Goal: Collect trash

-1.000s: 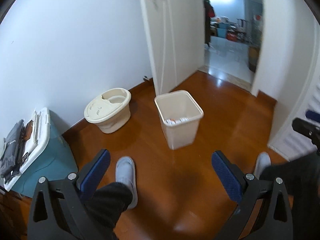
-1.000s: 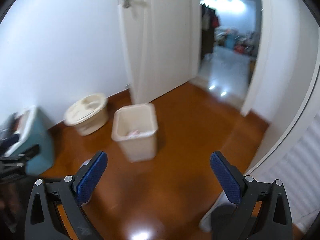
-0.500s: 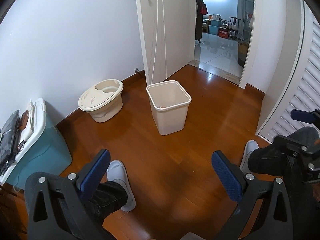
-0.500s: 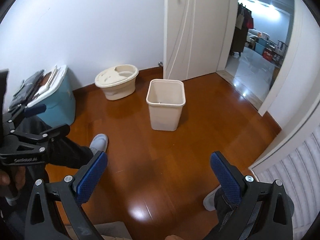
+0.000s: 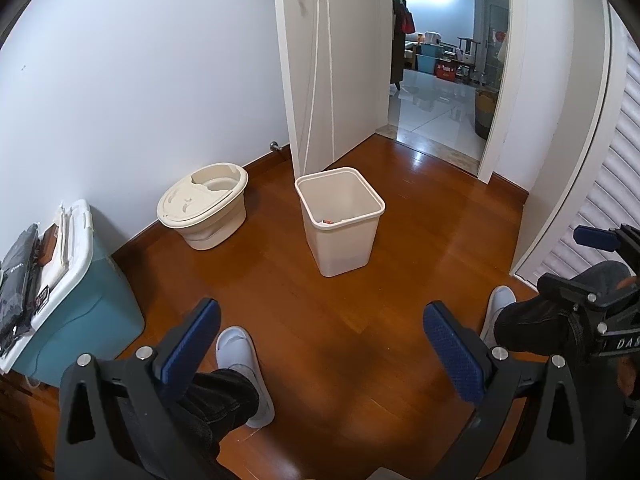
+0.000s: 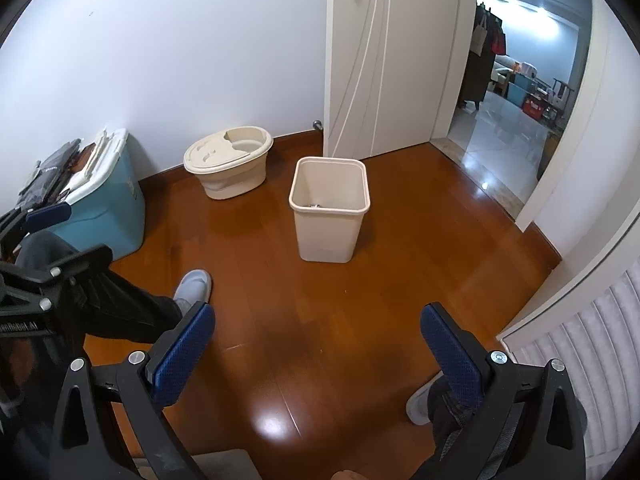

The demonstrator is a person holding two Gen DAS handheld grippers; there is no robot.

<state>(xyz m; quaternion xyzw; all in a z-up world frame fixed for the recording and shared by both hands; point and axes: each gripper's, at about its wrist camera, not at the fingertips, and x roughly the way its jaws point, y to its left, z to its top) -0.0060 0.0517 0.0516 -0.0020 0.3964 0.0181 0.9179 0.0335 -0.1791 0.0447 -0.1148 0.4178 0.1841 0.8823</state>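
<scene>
Left gripper [image 5: 320, 344]: fingers spread wide, nothing between them, held above the wood floor [image 5: 360, 340]. Right gripper [image 6: 316, 344]: likewise spread and empty. Waste bin [image 5: 340, 220] stands upright on the floor at 12 o'clock from both grippers, well apart from them; a small scrap of trash [image 5: 328, 222] lies inside. Cream lidded tub [image 5: 204, 210] sits at 10 o'clock by the wall. Blue storage box [image 5: 76, 312] at 9 o'clock. The person's grey slipper [image 5: 240, 360] rests near the left finger.
</scene>
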